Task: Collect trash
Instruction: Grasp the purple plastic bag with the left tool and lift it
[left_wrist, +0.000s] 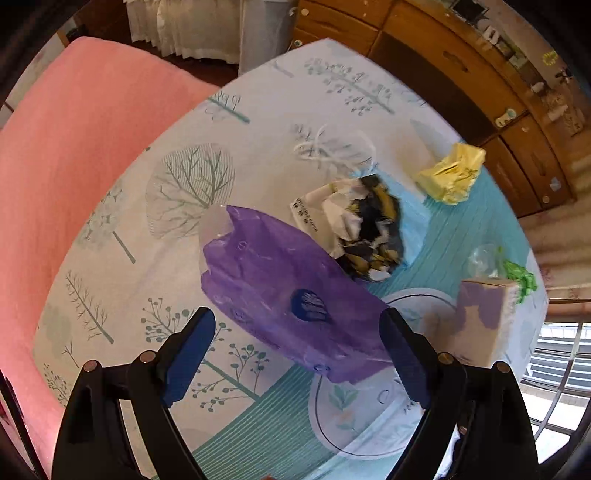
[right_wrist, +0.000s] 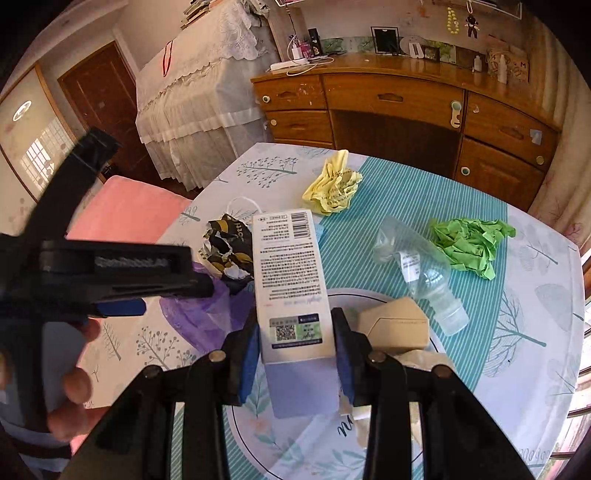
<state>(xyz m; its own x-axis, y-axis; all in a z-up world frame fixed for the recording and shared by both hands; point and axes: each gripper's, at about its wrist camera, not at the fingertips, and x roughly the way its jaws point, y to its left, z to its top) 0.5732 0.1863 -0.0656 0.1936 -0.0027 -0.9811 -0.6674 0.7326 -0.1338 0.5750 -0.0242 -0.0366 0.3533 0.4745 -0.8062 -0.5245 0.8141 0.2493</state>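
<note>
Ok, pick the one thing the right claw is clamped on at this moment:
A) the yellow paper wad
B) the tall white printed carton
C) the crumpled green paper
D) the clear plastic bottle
B: in the right wrist view the right claw has both blue pads pressed against the sides of the tall white printed carton, while the green paper, clear bottle and yellow wad lie apart on the tablecloth.

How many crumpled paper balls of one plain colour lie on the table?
2: a yellow paper ball at the far side, and a green paper ball to its right, beside the clear bottle. More may be hidden.
</note>
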